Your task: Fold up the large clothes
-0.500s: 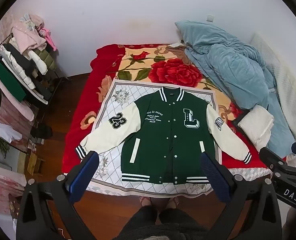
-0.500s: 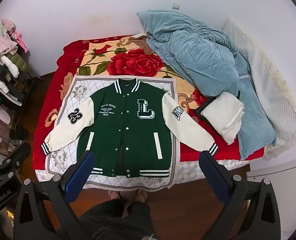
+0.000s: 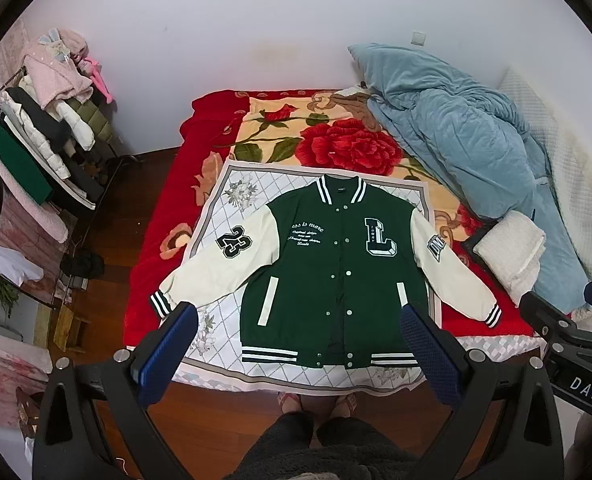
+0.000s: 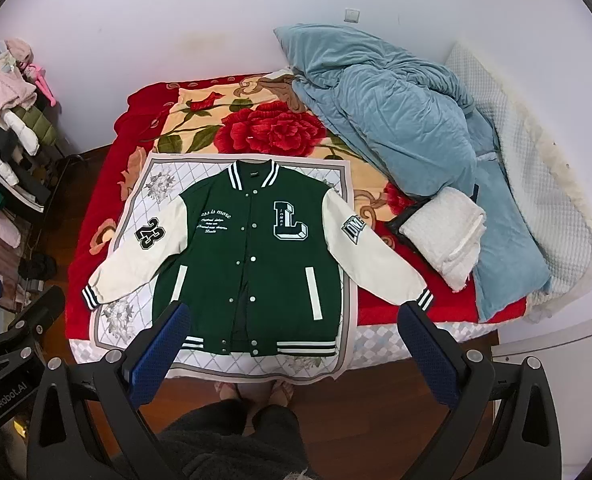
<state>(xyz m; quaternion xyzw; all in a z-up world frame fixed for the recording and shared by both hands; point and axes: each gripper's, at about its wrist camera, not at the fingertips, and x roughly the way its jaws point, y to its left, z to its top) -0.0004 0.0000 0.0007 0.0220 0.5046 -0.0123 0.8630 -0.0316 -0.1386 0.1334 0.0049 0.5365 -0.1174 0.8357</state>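
A bed (image 3: 163, 216) under a red rose blanket (image 3: 348, 144) fills the scene, a rumpled blue duvet (image 3: 456, 136) along its right side. Near its front edge, a green varsity jacket (image 3: 336, 272) with cream sleeves lies flat, face up, on a white patterned cloth (image 3: 231, 216). Above the near floor, the left gripper (image 3: 296, 350) and right gripper (image 4: 296, 350) hang with jaws spread wide, holding nothing.

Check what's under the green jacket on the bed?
The jacket lies flat, front up, on a white patterned cloth. Beneath that is a red rose blanket; its right sleeve extends past the cloth onto the blanket. Anything directly beneath the jacket body is covered.
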